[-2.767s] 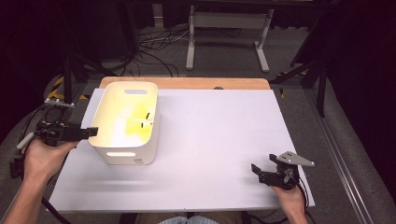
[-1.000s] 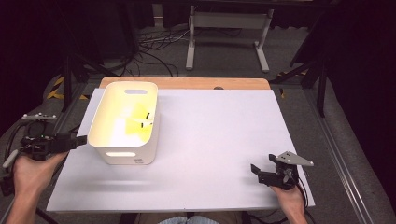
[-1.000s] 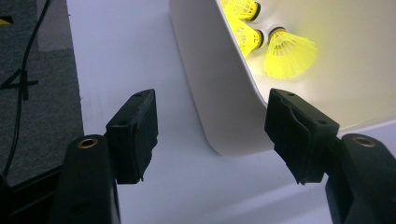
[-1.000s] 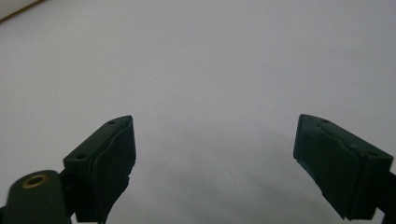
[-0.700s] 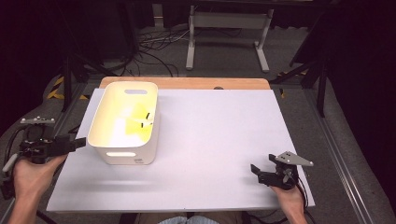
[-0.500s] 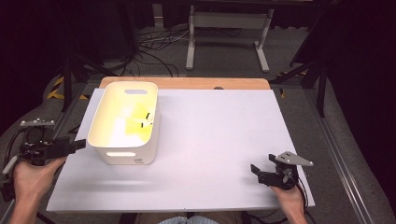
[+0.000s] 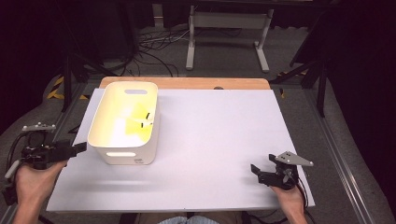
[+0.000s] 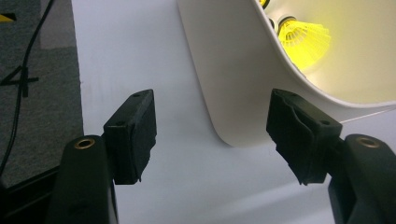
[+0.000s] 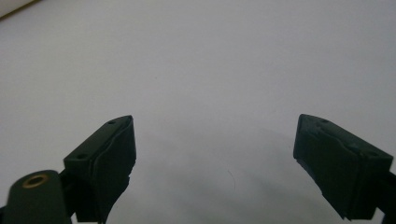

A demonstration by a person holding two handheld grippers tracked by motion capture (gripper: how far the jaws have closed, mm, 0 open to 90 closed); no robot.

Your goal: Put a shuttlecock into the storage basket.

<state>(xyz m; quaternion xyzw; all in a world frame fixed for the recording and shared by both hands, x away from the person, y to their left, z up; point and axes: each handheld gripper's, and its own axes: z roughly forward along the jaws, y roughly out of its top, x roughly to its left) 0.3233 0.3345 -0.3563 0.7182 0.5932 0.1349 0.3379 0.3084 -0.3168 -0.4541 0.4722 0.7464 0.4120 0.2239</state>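
Left tongs (image 8: 212, 135) spread, empty, near white bin (image 7: 122, 140) corner; yellow shuttlecocks (image 8: 306, 39) inside. Right tongs (image 9: 215, 158) spread over bare table (image 7: 219, 135).

We see a white rectangular tabletop (image 7: 224, 140) with a strip of light wood (image 7: 187, 83) along its far edge. Beyond it a grey carpeted floor (image 7: 299, 102) carries tangled black cables (image 7: 154, 46) and a pale grey metal stand frame (image 7: 226, 32). The surroundings are dark, with black-and-yellow hazard tape (image 7: 58, 88) at the left.
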